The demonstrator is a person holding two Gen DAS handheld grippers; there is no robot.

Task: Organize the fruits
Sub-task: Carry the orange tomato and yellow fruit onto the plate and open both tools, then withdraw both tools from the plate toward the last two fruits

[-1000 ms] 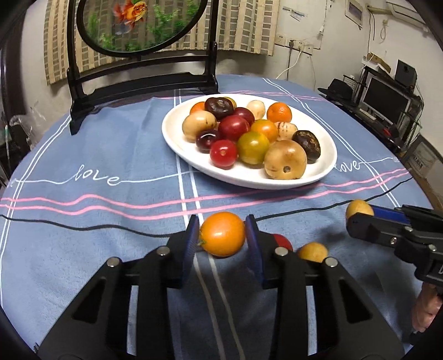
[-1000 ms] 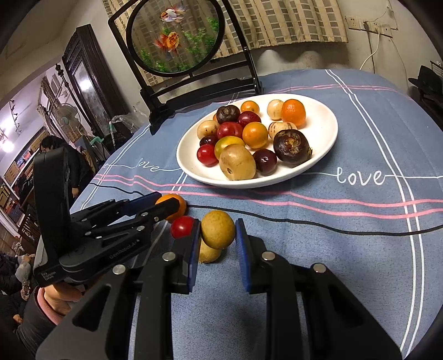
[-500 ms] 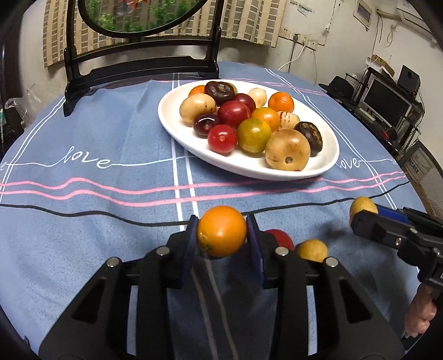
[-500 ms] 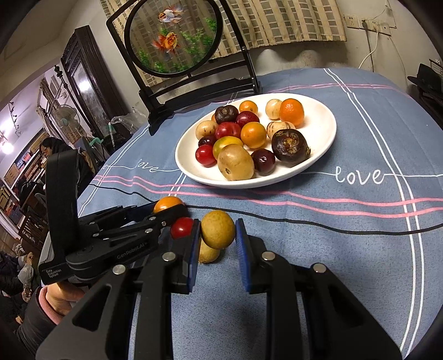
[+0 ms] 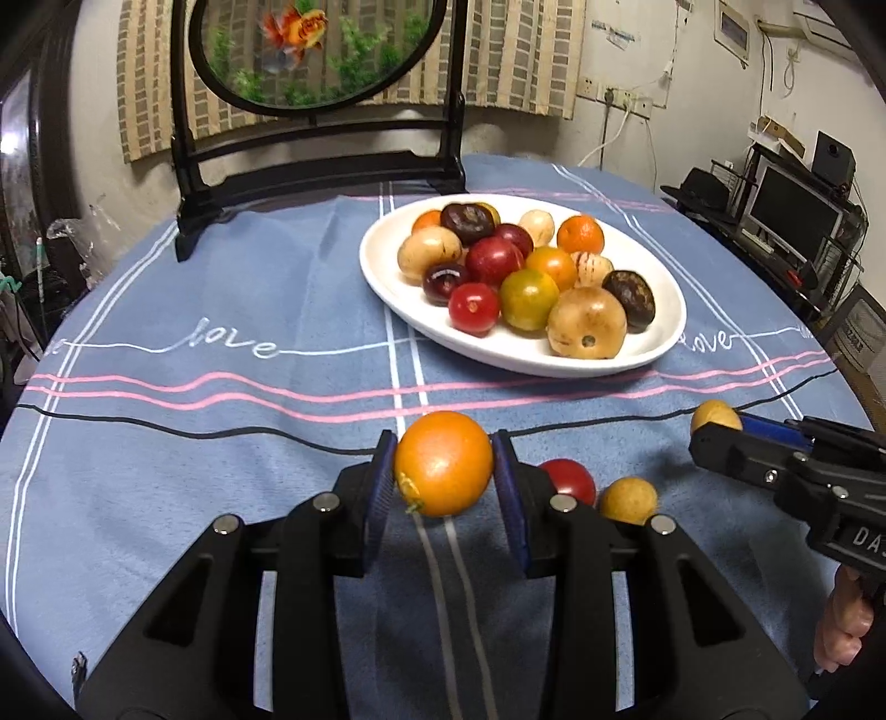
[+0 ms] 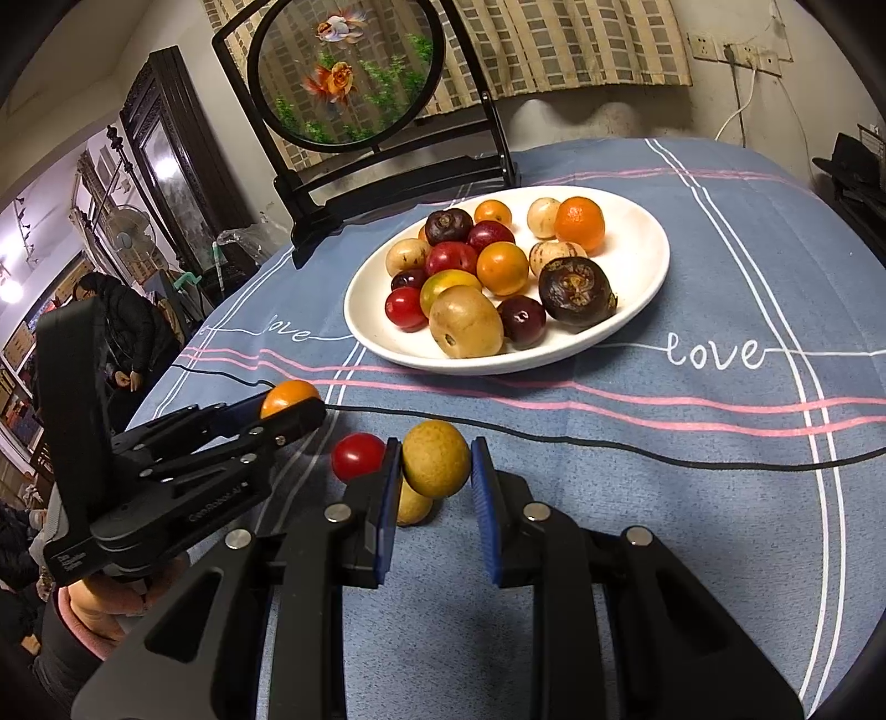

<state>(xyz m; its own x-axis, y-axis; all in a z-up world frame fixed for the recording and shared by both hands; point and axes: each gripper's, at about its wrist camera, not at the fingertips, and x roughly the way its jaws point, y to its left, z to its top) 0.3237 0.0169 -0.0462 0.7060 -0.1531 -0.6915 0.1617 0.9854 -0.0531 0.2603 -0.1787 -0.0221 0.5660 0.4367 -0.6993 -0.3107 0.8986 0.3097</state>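
Fruits sit in both claws. The left claw [image 5: 444, 476] is clamped on an orange fruit [image 5: 444, 464], round with no clear long axis, its stem nub turned down and toward the claw's left pad. Just right of that claw, a red tomato [image 5: 570, 481] and a small yellow fruit [image 5: 628, 500] lie on the counter [image 5: 166, 471]. The right claw [image 6: 434, 473] is clamped on a yellow-brown fruit [image 6: 436, 458], also roundish; I cannot tell which way it points. Beyond both claws, the white plate [image 5: 662, 349] holds a heap of fruit. Farthest back stands a round goldfish screen [image 5: 310, 50].
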